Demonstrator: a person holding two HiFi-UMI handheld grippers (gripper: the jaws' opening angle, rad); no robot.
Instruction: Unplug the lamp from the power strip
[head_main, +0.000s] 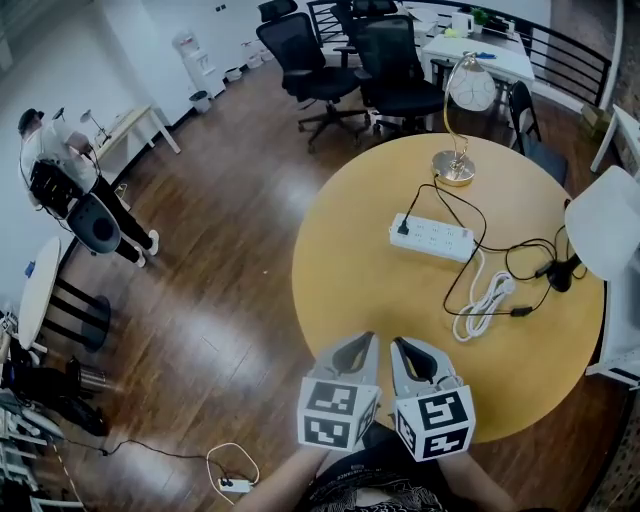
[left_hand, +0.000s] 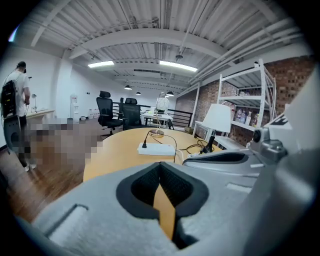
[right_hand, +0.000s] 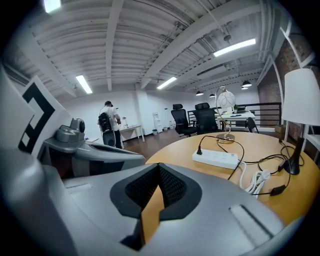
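Observation:
A white power strip (head_main: 430, 237) lies on the round wooden table (head_main: 350, 270), with a black plug (head_main: 404, 226) in its left end. The plug's black cord runs to a lamp (head_main: 458, 165) with a gold base and a globe shade behind the strip. My left gripper (head_main: 364, 340) and right gripper (head_main: 399, 345) hover side by side over the table's near edge, both shut and empty, well short of the strip. The left gripper view shows the strip (left_hand: 156, 149) and plug (left_hand: 144, 146) beyond its jaws. Strip (right_hand: 216, 159), plug (right_hand: 199, 151) and lamp (right_hand: 225, 102) also appear in the right gripper view.
The strip's coiled white cable (head_main: 485, 300) and loose black cords lie to its right. A second lamp with a white shade (head_main: 605, 215) stands at the table's right edge. Black office chairs (head_main: 320, 60) stand behind the table. A person (head_main: 60, 170) stands far left.

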